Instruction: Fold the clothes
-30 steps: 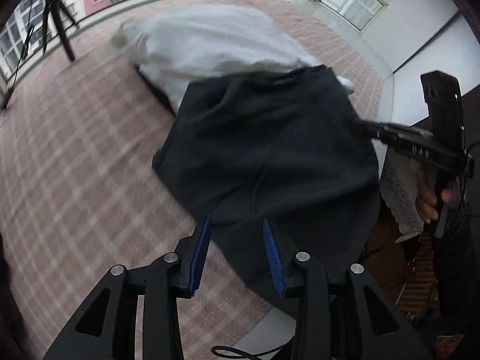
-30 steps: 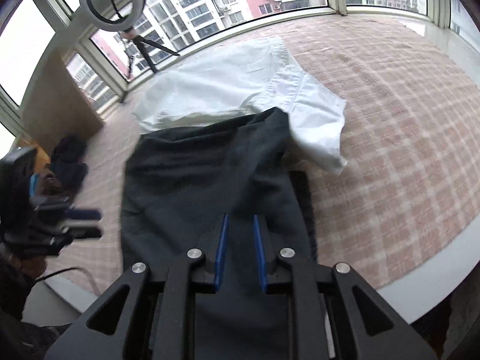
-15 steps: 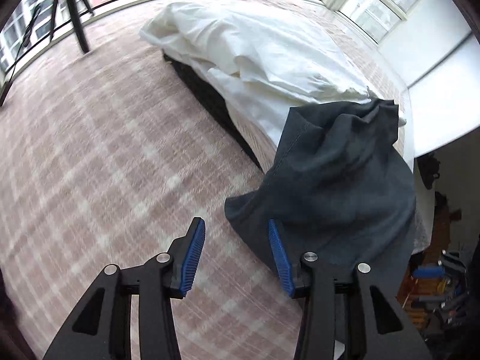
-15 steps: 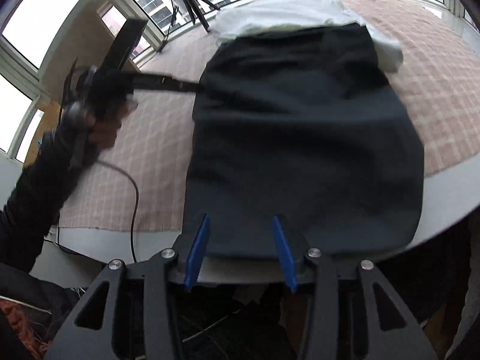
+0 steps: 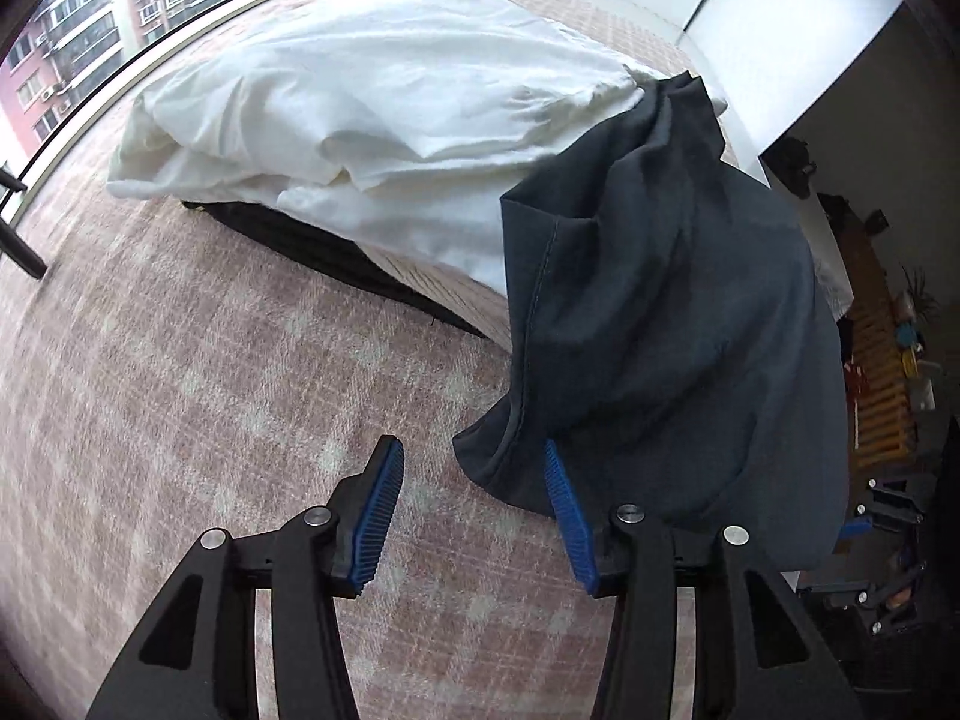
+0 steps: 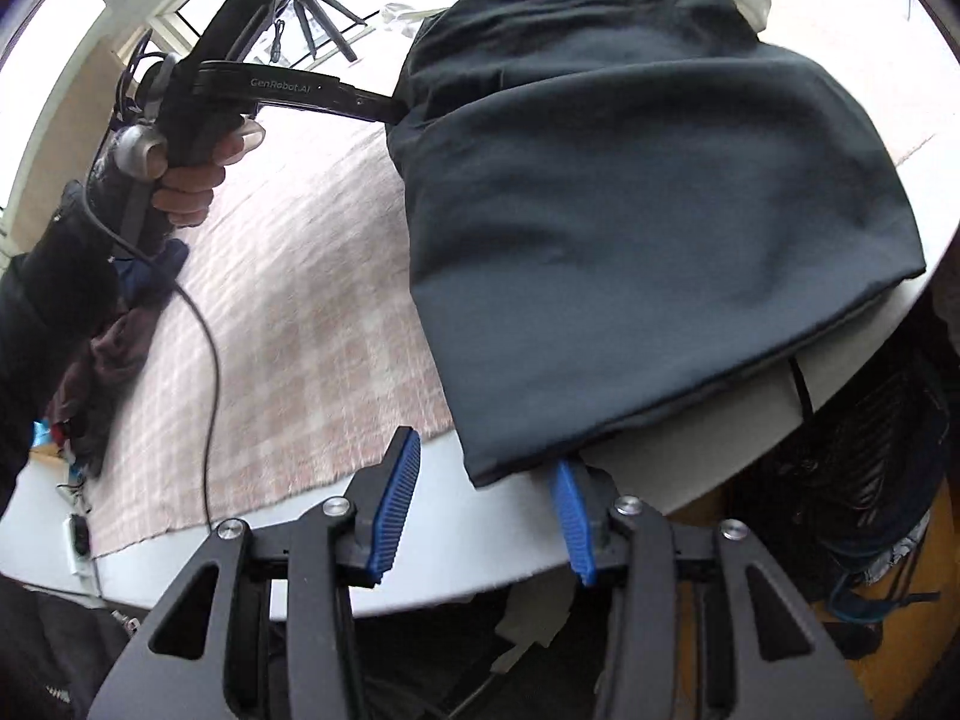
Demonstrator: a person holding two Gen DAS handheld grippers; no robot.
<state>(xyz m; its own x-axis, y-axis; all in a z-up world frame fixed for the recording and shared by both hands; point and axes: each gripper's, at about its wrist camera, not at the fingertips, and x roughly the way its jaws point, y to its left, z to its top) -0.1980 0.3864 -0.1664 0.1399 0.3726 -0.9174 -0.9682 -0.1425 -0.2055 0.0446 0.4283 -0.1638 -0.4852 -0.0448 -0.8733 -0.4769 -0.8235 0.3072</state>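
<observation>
A dark grey garment lies partly folded on the pink plaid table cover, its far end over a rumpled white garment. My left gripper points down at the dark garment's left corner. Its jaws are opening, and the corner lies between them, close to the right pad and clear of the left one. In the right wrist view the dark garment reaches the table's near edge. My right gripper stands open with the garment's near corner hanging between its pads, unpressed.
A black flat thing shows under the white garment. A hand holds the left tool, its cable trailing over the cover. A heap of dark clothes sits at the left. The white table rim is just below.
The right gripper opened and drew back to the table's near edge. The left gripper swung to the dark garment's left corner and widened. The dark garment went from spread flat to bunched and narrower.
</observation>
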